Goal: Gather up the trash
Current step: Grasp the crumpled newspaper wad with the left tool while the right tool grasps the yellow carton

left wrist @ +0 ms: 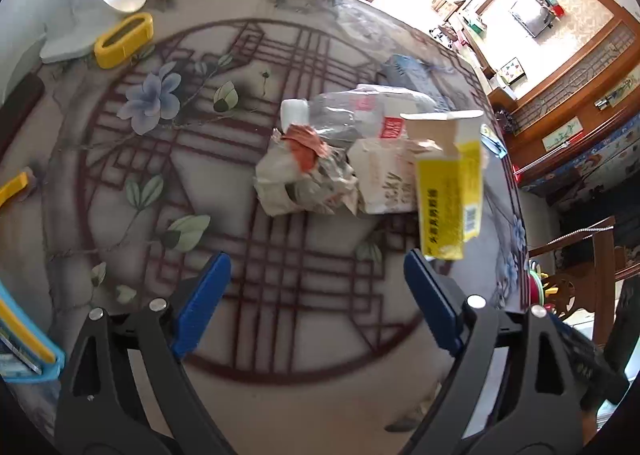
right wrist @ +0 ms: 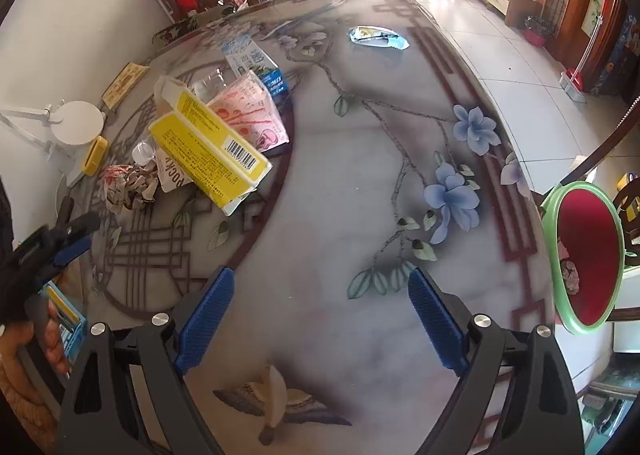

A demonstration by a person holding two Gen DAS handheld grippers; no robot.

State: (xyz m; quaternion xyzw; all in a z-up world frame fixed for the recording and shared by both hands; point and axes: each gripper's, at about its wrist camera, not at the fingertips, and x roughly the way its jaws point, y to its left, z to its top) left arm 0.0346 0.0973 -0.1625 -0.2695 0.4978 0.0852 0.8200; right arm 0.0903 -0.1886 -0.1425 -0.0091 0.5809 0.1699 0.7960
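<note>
Yellow cardboard, an opened medicine box [left wrist: 450, 191], stood atop a small heap of trash on the flower-printed desk [left wrist: 160, 183], beside a crumpled paper wad [left wrist: 304, 179], a white carton [left wrist: 386, 183] and a squashed clear bottle [left wrist: 344, 115]. The left tongs [left wrist: 316, 295] were spread wide with nothing between the blue pads, the box just past the right pad. The right tongs [right wrist: 320, 319] gaped equally wide and empty over bare desk. A red-lined bin [right wrist: 588, 251] with a green rim waited off the desk's edge.
</note>
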